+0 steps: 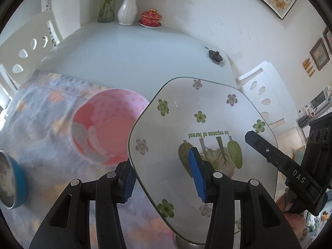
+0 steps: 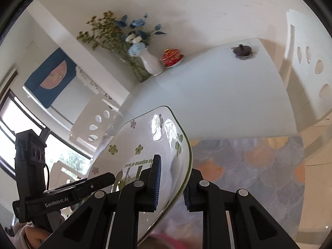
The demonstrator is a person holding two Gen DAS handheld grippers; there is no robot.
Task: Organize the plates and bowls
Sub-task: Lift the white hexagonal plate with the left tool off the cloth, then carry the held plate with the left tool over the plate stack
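One plate (image 1: 203, 124), two bowls (image 1: 108, 126), two vases (image 1: 127, 10)

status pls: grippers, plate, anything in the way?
Left gripper and right gripper both clamped on the flowered plate, tilted, airborne. Pink bowl sits beside it on the mat.

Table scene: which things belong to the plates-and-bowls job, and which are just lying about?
Job:
- floral plate, held by both grippers
- pink bowl
- blue-rimmed bowl

Lying about:
- white vase
- red lidded cup
- dark knobbed lid
- patterned mat
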